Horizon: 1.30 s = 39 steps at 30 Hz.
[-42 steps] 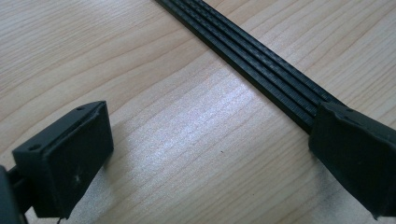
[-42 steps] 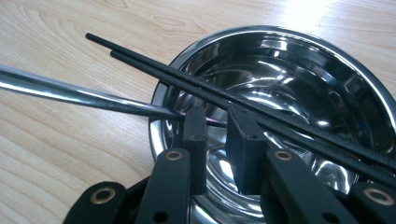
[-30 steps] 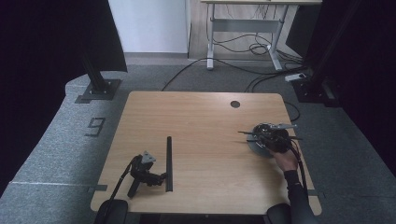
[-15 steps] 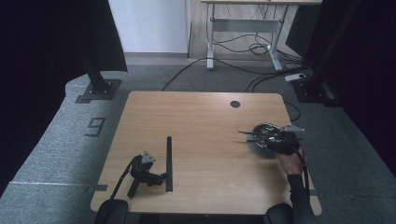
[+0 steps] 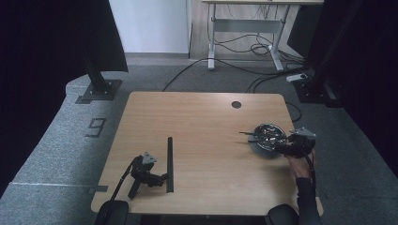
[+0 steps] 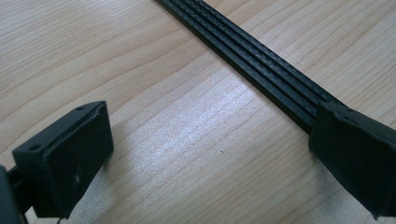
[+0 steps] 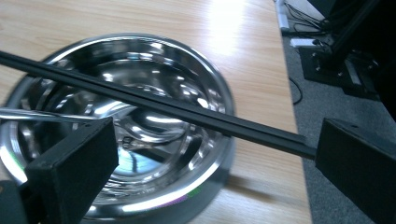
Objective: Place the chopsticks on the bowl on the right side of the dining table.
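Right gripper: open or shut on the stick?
Open. The right gripper jaws, just opened, stand wide apart; the black stick lies across the steel bowl rim, unpinched.

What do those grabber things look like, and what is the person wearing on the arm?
Each hand-held gripper is black. The left one has a grey three-cornered plate on top and a black cable trailing off the table edge. Its two fingers are chunky, square-ended black blocks. The right one also has a grey plate. The person's right arm wears a dark sleeve.
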{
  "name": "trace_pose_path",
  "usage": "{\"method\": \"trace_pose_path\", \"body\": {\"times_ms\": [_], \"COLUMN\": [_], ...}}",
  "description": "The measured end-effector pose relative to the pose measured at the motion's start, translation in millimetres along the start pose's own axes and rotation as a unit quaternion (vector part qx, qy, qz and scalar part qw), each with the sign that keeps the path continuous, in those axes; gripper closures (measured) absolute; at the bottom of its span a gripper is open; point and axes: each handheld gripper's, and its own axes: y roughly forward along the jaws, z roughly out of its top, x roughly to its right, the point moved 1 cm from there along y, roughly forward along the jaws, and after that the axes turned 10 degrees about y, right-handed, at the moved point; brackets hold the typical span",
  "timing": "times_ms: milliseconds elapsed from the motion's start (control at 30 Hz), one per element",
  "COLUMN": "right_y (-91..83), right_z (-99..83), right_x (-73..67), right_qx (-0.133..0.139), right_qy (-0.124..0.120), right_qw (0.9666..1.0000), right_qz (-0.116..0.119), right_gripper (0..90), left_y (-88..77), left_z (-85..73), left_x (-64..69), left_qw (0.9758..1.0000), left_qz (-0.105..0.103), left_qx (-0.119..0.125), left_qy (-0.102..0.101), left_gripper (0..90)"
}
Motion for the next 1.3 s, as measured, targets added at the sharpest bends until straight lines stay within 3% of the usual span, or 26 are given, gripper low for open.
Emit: {"method": "trace_pose_path", "body": {"times_ms": [167,367,533,700,967,1300], "right_y": [3.9,10.3,12.3,13.9,15.0,20.1], "right_z": [-4.9,-10.6,-13.4,-14.9,-14.7,-16.0], "right_x": [8.6,10.4,19.6,24.6,28.6,31.2], "right_qx": [0.006,0.014,0.017,0.021,0.024,0.019], "right_qy": [0.009,0.000,0.012,0.032,0.040,0.060], "right_qw": [0.9999,0.9998,0.9995,0.9992,0.9988,0.9980], "right_qz": [-0.008,-0.015,-0.025,-0.015,-0.013,0.006], "right_gripper": [0.0,0.0,0.0,0.0,0.0,0.0], "left_y": [0.0,0.0,0.0,0.0,0.0,0.0], "left_z": [0.0,0.0,0.0,0.0,0.0,0.0], "left_x": [0.0,0.0,0.0,0.0,0.0,0.0], "left_qw": [1.0000,1.0000,1.0000,1.0000,1.0000,1.0000], "left_qz": [0.000,0.000,0.000,0.000,0.000,0.000], "left_qx": [0.000,0.000,0.000,0.000,0.000,0.000], "left_qy": [0.000,0.000,0.000,0.000,0.000,0.000], "left_gripper": [0.0,0.0,0.0,0.0,0.0,0.0]}}
